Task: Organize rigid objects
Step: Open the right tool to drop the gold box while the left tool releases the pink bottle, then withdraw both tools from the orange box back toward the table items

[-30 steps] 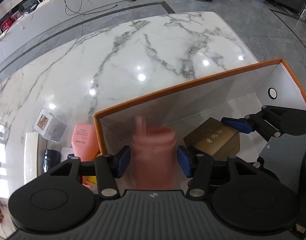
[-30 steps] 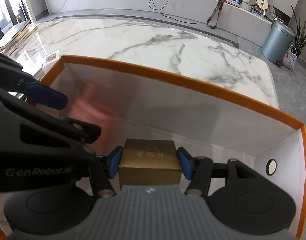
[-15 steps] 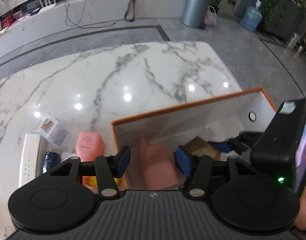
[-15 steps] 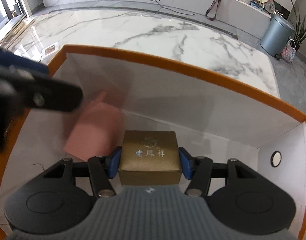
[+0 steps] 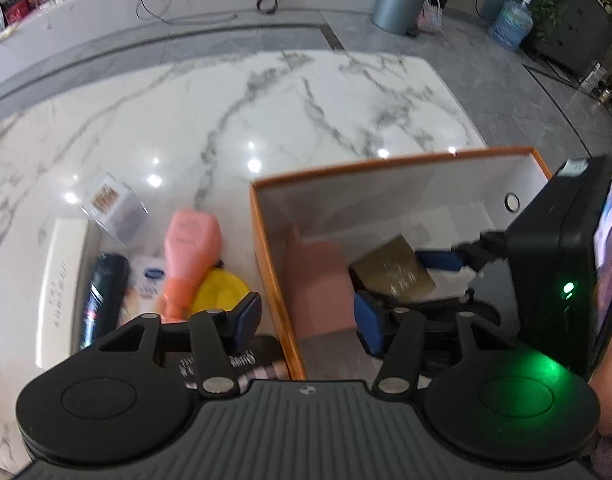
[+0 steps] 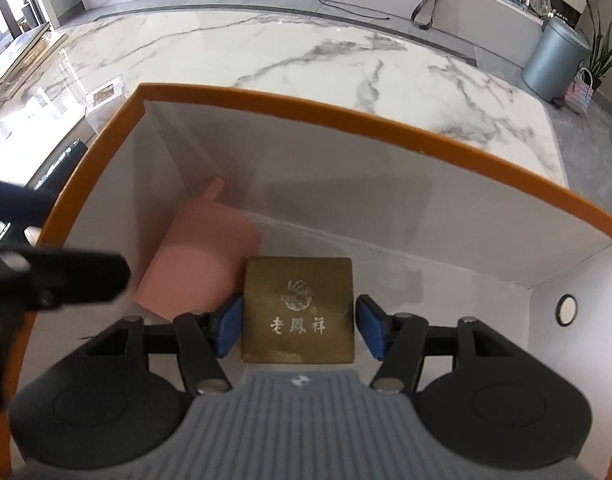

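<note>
Here, on the white grey-veined marble desk (image 5: 265,120), a loose cluster sits near the left edge in the left wrist view: a long white rectangular box (image 5: 59,280), a clear square case with a gold print (image 5: 111,204) behind it, a dark cylindrical can (image 5: 103,292) lying on its side, a small white carton with a blue oval logo (image 5: 147,280), a salmon-pink squeeze bottle (image 5: 187,248) lying flat with its neck toward the camera, and a yellow rounded object (image 5: 221,292) just beside it.

The left gripper (image 5: 308,320) hangs over the left wall of the orange-rimmed white cardboard box (image 5: 273,264), its blue-padded fingers (image 5: 247,316) spread wide with nothing between them.

Inside the box, in the far left corner, a dusty-pink matte bottle with a narrow neck (image 6: 201,264) lies tilted, neck toward the corner. Touching its right side is a square olive-gold gift box (image 6: 297,308) with a pale emblem and Chinese characters on its lid, resting on the box floor near the middle.

The right gripper (image 6: 297,330) straddles the gold box. Its left pad (image 6: 227,330) lies against the box's side, while a narrow gap shows at the right pad, so the fingers bracket it loosely rather than pinch it. A small black-ringed hole (image 6: 566,308) marks the right wall.
</note>
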{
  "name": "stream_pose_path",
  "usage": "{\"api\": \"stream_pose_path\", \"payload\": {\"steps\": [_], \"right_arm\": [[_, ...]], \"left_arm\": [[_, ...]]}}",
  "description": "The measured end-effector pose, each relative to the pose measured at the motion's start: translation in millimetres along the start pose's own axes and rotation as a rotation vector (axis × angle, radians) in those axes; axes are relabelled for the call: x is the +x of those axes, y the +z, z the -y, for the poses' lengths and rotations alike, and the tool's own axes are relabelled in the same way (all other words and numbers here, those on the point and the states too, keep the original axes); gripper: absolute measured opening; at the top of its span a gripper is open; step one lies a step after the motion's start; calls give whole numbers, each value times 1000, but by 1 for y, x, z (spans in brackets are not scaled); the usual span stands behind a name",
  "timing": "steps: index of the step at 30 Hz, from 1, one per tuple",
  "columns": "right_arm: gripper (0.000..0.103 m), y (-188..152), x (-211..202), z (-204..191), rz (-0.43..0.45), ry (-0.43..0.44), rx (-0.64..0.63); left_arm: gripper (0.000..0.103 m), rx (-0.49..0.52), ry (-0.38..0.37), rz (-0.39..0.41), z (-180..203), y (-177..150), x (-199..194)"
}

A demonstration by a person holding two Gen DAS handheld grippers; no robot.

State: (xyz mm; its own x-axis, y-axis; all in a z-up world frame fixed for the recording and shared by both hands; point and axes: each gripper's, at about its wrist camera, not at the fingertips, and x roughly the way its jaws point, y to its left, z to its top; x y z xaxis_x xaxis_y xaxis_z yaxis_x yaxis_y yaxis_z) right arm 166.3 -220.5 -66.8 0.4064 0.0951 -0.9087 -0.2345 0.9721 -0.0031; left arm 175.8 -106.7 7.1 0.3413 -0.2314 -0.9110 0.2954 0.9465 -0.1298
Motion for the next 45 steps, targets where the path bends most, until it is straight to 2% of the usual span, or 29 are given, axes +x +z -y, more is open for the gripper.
{"api": "stream_pose_path", "payload": {"steps": [5,7,9,11,17,26,31,37,45], "right_arm": [[60,-9,-16,-1,42,-76,-37],[56,-17,-24,0,68,-116,-53],[52,-26,-29,3,91,-135,-44],[43,-34,-35,8,126,-140,-13],[43,-33,-43,17,228,-174,68],[42,-17,-38,19,262,-165,106],[42,-13,-35,22,251,-156,127],[43,-20,-54,13,287,-132,153],[43,-28,-101,-34,374,-15,143]], "left_arm": [[32,-8,15,-9,1,-3,7],[17,-21,28,-6,-2,-3,8],[11,-17,53,-1,-4,-2,8],[11,-16,54,-3,-6,-1,9],[10,-3,68,6,-5,2,11],[8,26,83,24,-4,26,24],[10,26,56,35,-6,29,22],[12,23,-6,95,-17,14,-12],[12,-64,-41,127,-53,-33,-57]]}}
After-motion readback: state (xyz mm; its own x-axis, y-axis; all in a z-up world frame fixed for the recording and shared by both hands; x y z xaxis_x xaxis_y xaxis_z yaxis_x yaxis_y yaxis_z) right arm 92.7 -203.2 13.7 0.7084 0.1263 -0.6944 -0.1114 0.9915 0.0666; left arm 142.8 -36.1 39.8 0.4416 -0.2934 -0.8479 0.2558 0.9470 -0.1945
